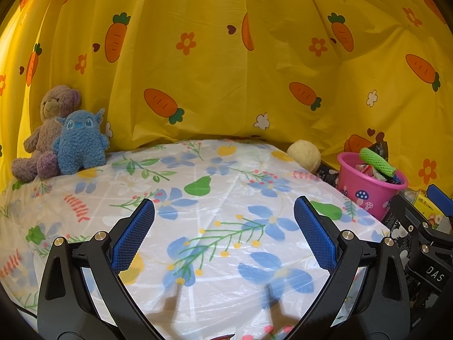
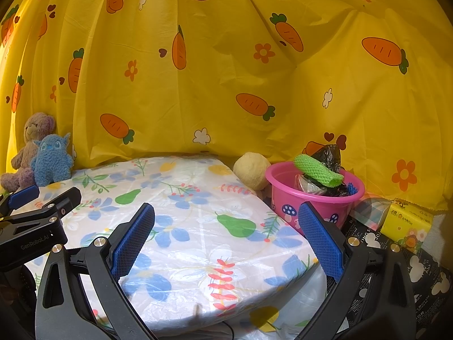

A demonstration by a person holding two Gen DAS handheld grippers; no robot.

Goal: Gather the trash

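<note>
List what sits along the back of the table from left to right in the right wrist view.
Brown teddy bear → blue plush monster → cream ball → pink bucket with green foam net → yellow tissue pack.

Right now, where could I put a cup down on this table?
The flowered tablecloth lies bare from the stuffed toys at the far left across to the pink bucket. It is crowded around the bucket: a pale ball and tissue packs sit there.

A yellow carrot-print curtain [image 2: 226,85] hangs behind a round table [image 2: 198,255] covered in floral plastic.
</note>
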